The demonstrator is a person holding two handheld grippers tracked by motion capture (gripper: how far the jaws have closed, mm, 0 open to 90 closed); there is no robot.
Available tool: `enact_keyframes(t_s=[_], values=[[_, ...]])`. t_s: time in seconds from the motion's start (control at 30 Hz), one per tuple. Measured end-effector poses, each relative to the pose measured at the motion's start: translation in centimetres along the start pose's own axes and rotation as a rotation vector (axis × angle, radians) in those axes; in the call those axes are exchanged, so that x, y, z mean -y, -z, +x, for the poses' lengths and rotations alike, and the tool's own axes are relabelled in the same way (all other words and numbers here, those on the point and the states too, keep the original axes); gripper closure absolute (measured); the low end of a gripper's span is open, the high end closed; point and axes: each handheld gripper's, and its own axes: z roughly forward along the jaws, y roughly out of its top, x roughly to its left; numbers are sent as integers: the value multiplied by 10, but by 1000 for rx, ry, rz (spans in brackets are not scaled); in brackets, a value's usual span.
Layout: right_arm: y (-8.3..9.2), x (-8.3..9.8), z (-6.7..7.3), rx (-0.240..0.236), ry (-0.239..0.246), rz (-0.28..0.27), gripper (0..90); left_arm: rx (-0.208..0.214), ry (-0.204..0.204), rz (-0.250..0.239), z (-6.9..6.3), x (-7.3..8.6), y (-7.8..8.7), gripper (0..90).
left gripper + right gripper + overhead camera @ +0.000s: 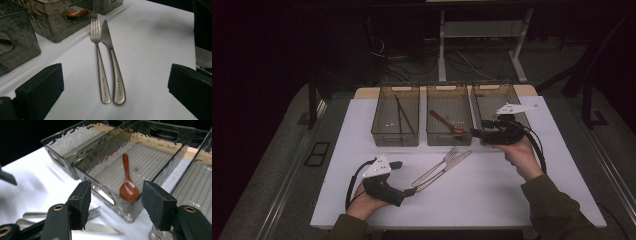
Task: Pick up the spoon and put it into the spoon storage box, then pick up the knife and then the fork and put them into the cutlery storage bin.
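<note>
Centrally in the high view, a metal fork (436,166) and a metal knife (447,169) are seen side by side on the white worktop (492,200), touching or nearly so, their long axes running diagonally from lower left to upper right. The left tongs (411,190) are held at the handle ends, just short of them and aligned with that axis; in the left gripper view the black padded jaws stand wide apart at the lower corners, with nothing gripped, and the fork (100,62) and knife (112,65) lie straight ahead between them, tines and blade tip pointing away. The left hand is judged the nearer for a pick-up. The right tongs (473,132) are held at the near end of the middle bin (449,137), jaws about half open and empty; beyond them a glossy red-brown wooden spoon (127,182) lies on the ribbed floor of that smoky translucent bin (160,130). Thin dark sticks (404,115) lie in the left bin (394,140).
</note>
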Motion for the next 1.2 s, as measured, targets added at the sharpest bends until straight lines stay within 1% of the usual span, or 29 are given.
enact_keyframes(t_s=[0.03,0.27,0.4,0.47,0.53,0.7,0.83,0.93,1.2], values=[[3,3,0,-2,7,0,398,0,1,-1,0,0,0,0],[17,22,3,-27,3,6,409,-4,1,5,0,0,-1,0],[23,32,5,-45,10,21,457,-5,-6,13,-1,1,-2,0],[24,37,6,-68,20,36,497,-3,-7,13,-1,1,-2,0],[21,41,7,-82,26,51,534,-7,-5,13,0,1,-1,0],[10,47,13,-121,32,89,616,-13,-2,7,0,1,0,0],[1,50,18,-144,57,114,680,-16,-2,8,0,1,1,0],[-4,50,22,-150,71,117,733,-17,-2,8,0,1,1,0],[-20,46,28,-173,75,132,874,-16,5,4,2,1,1,0]])
